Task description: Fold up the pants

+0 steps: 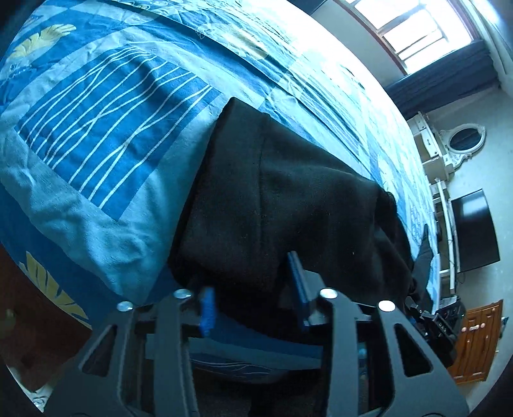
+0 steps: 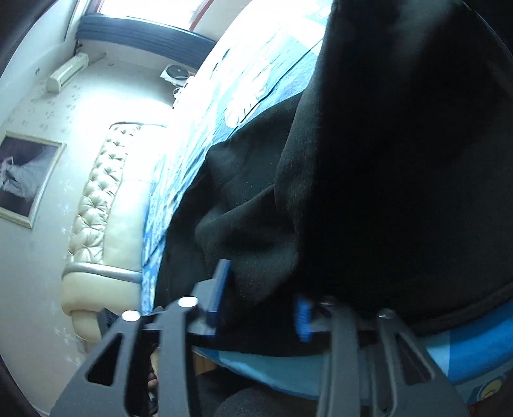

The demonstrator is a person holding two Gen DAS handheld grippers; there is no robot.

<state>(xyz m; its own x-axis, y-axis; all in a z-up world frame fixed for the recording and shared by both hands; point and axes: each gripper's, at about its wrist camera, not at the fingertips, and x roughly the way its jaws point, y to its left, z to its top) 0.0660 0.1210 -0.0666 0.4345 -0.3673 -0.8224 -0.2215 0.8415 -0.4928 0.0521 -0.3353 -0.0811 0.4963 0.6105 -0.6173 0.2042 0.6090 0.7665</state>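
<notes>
Pants [image 1: 282, 192]: I see them on the bed [image 1: 96, 192], long axis 6 to 12 o'clock
Left jaws: clamped on pants
Right jaws: clamped on pants

No clearly legible text anywhere

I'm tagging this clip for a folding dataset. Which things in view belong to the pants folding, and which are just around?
Job: black pants; bedspread under them; left gripper; right gripper.
Around: window; mirror; TV; headboard; framed picture; air conditioner.
</notes>
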